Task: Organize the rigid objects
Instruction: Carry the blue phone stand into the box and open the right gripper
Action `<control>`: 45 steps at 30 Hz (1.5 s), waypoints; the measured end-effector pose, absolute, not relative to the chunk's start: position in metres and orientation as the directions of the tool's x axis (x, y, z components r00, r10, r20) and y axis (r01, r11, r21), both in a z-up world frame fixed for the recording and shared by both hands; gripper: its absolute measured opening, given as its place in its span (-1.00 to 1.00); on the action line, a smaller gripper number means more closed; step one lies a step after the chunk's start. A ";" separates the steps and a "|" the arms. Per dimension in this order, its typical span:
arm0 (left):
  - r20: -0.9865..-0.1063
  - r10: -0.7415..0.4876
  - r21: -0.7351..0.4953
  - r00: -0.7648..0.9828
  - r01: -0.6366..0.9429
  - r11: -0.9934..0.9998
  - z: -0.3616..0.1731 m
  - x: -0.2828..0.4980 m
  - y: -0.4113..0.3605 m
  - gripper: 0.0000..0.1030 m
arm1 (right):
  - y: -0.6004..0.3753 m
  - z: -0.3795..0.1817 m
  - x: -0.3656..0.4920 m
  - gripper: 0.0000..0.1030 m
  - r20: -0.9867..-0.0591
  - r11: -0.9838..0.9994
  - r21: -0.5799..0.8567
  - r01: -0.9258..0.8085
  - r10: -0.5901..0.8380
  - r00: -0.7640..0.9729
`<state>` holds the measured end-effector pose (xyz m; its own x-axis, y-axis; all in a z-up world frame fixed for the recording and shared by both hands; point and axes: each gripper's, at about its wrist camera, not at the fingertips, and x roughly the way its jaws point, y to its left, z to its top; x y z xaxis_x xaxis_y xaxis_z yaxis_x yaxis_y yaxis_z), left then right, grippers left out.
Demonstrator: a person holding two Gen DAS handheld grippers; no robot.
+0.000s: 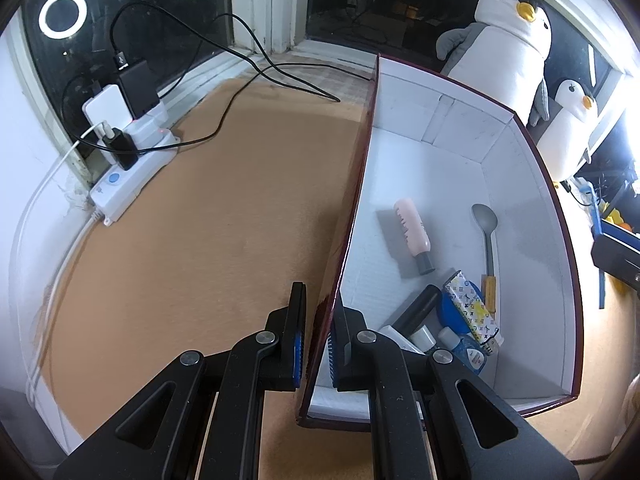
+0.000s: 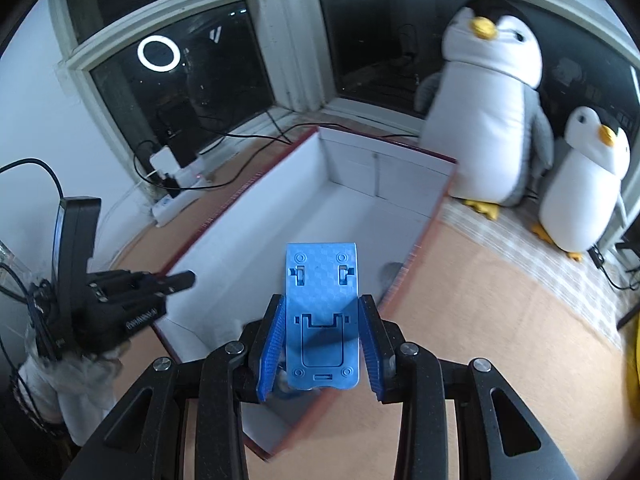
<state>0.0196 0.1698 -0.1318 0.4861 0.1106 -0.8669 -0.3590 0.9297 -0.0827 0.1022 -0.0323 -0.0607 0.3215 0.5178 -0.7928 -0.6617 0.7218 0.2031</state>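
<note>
Between the blue pads of the right gripper [image 2: 322,344] a flat blue plastic stand [image 2: 321,312] is clamped by its side edges, its face with slots and a folded-in hinge tab turned toward the camera, and it is held above the open box [image 2: 352,184]. The near left wall of that box [image 1: 348,240] is pinched between the fingers of the left gripper [image 1: 318,344], which are closed together on the thin dark-red rim, one finger outside and one inside. In the right wrist view the left gripper [image 2: 176,280] is seen at the box's left edge, carried by a gloved hand [image 2: 120,304].

On the white floor of the box a pink bottle [image 1: 412,232] with a grey cap and a grey spoon [image 1: 486,236] with a yellow handle are laid apart, and a cluster of small bottles and a patterned tube [image 1: 472,308] is gathered in the near corner. The box is set on a tan mat [image 1: 224,208]. A white power strip [image 1: 132,168] with plugged chargers is placed by the window, and two plush penguins [image 2: 488,112] are stood beyond the box.
</note>
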 end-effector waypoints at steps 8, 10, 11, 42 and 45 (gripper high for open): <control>-0.866 0.103 -0.088 0.489 -0.352 0.932 -0.133 0.021 0.171 -0.84 | -0.005 -0.079 0.106 -0.37 -0.826 0.742 0.179 -0.646 0.470 0.311; -0.866 0.102 -0.088 0.490 -0.351 0.932 -0.133 0.021 0.171 -0.84 | 0.001 -0.083 0.107 -0.37 -0.834 0.742 0.167 -0.650 0.458 0.308; -0.866 0.102 -0.088 0.490 -0.350 0.933 -0.133 0.021 0.171 -0.84 | 0.004 -0.085 0.107 -0.37 -0.838 0.743 0.159 -0.651 0.450 0.309; -0.875 0.112 -0.071 0.471 -0.353 0.933 -0.136 0.024 0.171 -0.84 | 0.012 -0.093 0.111 0.18 -0.847 0.743 0.127 -0.657 0.426 0.318; -0.875 0.112 -0.070 0.470 -0.353 0.933 -0.136 0.024 0.171 -0.84 | 0.009 -0.089 0.111 0.22 -0.843 0.746 0.125 -0.655 0.428 0.326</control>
